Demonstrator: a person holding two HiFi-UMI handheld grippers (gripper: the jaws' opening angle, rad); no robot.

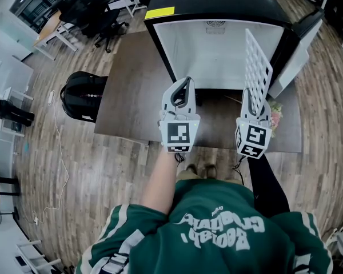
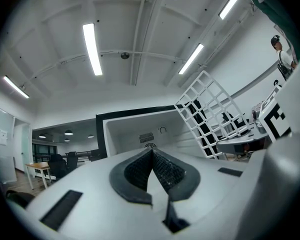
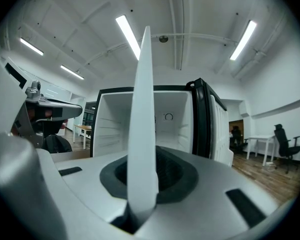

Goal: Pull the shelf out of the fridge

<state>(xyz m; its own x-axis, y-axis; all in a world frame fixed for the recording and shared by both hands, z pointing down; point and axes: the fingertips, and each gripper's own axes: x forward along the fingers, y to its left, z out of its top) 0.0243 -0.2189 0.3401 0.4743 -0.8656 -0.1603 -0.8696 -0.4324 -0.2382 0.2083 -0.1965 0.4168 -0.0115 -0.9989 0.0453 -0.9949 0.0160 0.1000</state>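
— Where is the shelf point(image 1: 257, 67)?

— Out of the fridge point(image 1: 217, 50), right of centre in the head view. It stands on edge in front of the open white cavity, and the fridge door point(image 1: 297, 56) hangs open at the upper right.

— What holds it?

— The right gripper point(image 1: 248, 99), clamped on its lower rim (in that gripper's own view the shelf is a thin white blade rising between the jaws).

— And the left gripper point(image 1: 186, 87)?

— At frame centre, just left of the other, jaws pressed together on nothing.
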